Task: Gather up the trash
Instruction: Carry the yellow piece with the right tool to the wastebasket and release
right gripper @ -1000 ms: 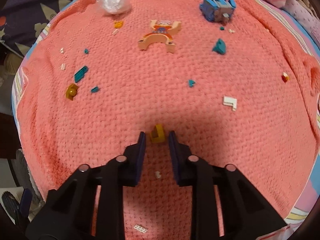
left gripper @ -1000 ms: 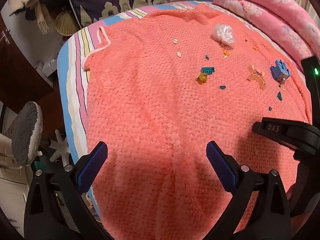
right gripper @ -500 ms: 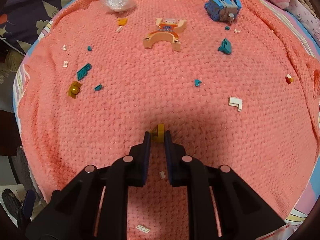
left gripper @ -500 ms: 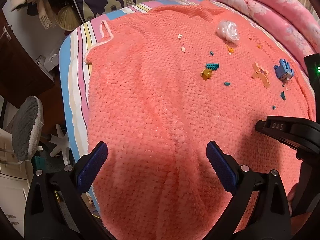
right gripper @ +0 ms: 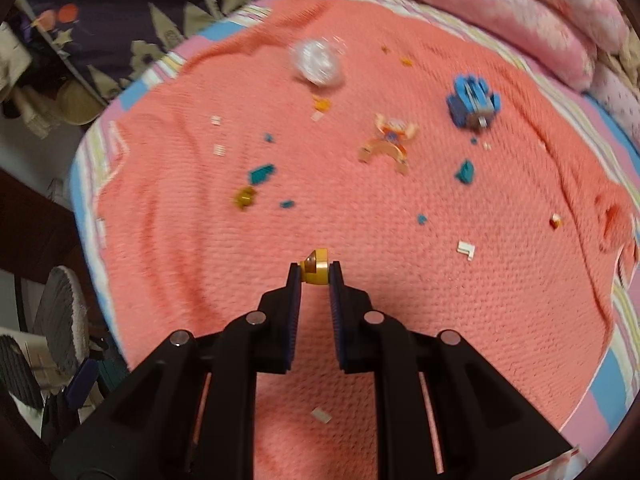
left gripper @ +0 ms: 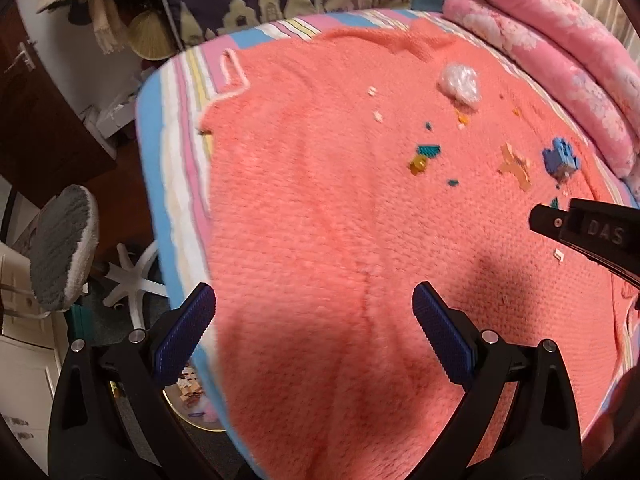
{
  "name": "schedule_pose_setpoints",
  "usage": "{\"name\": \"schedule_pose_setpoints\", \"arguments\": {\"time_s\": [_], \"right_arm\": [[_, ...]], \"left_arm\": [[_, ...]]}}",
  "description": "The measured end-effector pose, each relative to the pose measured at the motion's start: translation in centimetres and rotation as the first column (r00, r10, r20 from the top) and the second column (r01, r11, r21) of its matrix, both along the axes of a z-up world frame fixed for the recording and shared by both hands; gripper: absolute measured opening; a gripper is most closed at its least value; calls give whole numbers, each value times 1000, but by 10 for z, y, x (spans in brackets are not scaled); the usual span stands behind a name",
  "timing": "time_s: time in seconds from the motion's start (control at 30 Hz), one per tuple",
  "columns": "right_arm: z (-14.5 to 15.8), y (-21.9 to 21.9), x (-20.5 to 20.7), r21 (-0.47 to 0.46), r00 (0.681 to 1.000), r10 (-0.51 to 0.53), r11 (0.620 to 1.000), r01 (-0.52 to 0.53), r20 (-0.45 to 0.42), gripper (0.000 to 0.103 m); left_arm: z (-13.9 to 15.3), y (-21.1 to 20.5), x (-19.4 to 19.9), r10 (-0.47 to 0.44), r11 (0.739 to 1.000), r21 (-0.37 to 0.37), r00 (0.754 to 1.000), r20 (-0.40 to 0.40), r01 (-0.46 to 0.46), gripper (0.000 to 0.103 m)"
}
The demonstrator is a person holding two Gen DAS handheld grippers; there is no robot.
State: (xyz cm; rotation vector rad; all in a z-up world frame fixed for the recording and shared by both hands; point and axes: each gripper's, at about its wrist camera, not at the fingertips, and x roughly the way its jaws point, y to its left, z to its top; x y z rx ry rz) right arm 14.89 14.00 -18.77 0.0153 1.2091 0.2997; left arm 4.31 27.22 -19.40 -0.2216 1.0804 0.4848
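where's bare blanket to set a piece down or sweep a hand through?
Free: the near-left half of the coral blanket, between the striped sheet edge and the open left tool. Crowded: the far right, from the crumpled plastic past the teal and yellow bits to the blue block toy. Right tool holds a yellow piece.

In the left wrist view the blanket [left gripper: 320,240] lies bare across centre and lower frame, open for passing; scattered bits [left gripper: 424,158] crowd the upper right, with a plastic wad [left gripper: 460,82] above them; a pink quilt [left gripper: 560,60] walls the right edge; a chair [left gripper: 60,248] stands lower left, off the bed.
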Motion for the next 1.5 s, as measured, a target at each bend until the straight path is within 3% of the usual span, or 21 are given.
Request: {"name": "schedule_pose_setpoints", "arguments": {"time_s": [0.17, 0.37, 0.6, 0.9, 1.5], "right_arm": [[24, 23, -20, 29, 997, 67, 997, -69, 43, 14], [46, 62, -52, 62, 981, 175, 982, -181, 81, 14], [65, 119, -95, 83, 938, 329, 937, -339, 112, 14], [94, 191, -157, 99, 848, 504, 847, -522, 165, 14], [98, 287, -288, 43, 619, 766, 622, -782, 175, 14]], "left_arm": [[16, 20, -22, 74, 997, 9, 997, 20, -74, 97], [41, 55, -64, 209, 977, 37, 976, 66, -212, 97], [70, 103, -123, 385, 915, 78, 914, 127, -396, 97], [102, 151, -200, 545, 818, 88, 814, 200, -569, 97], [103, 199, -332, 729, 657, 78, 658, 192, -750, 97]]}}
